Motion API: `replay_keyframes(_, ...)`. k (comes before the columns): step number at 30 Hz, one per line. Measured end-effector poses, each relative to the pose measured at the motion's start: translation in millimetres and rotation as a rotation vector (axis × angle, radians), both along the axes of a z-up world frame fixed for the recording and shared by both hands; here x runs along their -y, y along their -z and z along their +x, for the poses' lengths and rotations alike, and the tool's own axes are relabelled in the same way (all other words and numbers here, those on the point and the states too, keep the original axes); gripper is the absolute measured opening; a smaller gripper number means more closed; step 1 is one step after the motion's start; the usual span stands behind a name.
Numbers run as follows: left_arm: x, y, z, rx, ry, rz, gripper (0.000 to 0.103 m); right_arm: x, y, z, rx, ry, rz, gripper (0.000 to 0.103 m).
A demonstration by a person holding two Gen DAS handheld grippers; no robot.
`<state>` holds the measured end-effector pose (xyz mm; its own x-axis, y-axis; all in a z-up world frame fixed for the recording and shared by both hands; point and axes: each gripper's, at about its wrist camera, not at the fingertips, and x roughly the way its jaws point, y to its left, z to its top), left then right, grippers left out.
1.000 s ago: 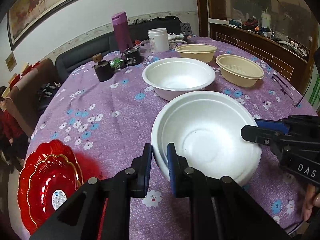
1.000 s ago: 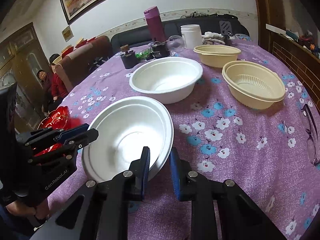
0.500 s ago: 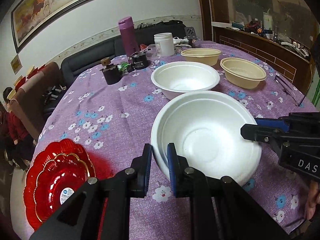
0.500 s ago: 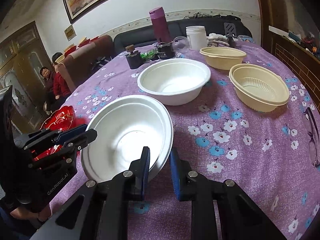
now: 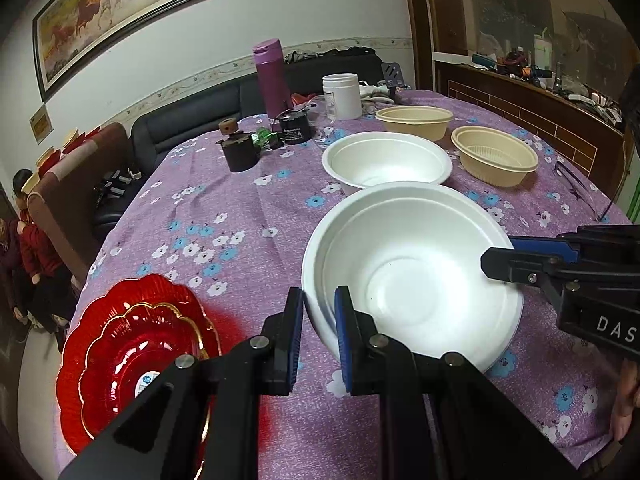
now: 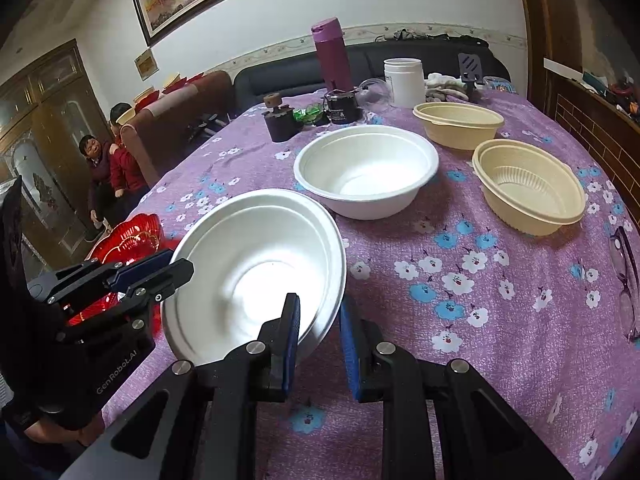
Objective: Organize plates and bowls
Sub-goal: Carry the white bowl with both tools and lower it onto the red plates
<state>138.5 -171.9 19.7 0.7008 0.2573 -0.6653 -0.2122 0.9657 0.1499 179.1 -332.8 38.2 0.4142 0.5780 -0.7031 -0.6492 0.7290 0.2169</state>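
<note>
A large white bowl (image 5: pixel 400 272) (image 6: pixel 256 264) is held from both sides near the table's front. My left gripper (image 5: pixel 319 300) (image 6: pixel 180 262) is shut on its left rim, with the rim pinched between the blue pads. My right gripper (image 6: pixel 320 304) (image 5: pixel 500 254) is shut on the opposite rim. In the right wrist view the bowl looks tilted and slightly off the cloth. A second white bowl (image 5: pixel 386 160) (image 6: pixel 366 168) sits just behind it. Two beige bowls (image 5: pixel 414 120) (image 5: pixel 494 156) stand farther back right. Nested red plates (image 5: pixel 132 352) (image 6: pixel 128 240) lie at the front left.
The round table has a purple flowered cloth (image 5: pixel 224 216). At the back stand a purple flask (image 5: pixel 272 76), a white jar (image 5: pixel 341 96) and two small dark pots (image 5: pixel 240 152). Eyeglasses (image 6: pixel 624 280) lie at the right edge. People sit beyond the table's left side (image 6: pixel 108 160).
Both grippers keep the same hold on the white bowl. The far objects have slid slightly to the right in both views, and the red plates show more fully in the left view.
</note>
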Motion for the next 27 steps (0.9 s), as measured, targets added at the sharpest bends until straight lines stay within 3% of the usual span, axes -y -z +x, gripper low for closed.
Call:
replay_keyframes(16, -34, -23, -34, 0.063, -0.083, -0.023, 0.016, -36, -24, -13, 0.037, -0.08, 0.011, 0.022)
replay_keyframes(27, -89, -35, -81, 0.105, -0.231, -0.027, 0.016, -100, -32, -35, 0.014, -0.215, 0.03, 0.022)
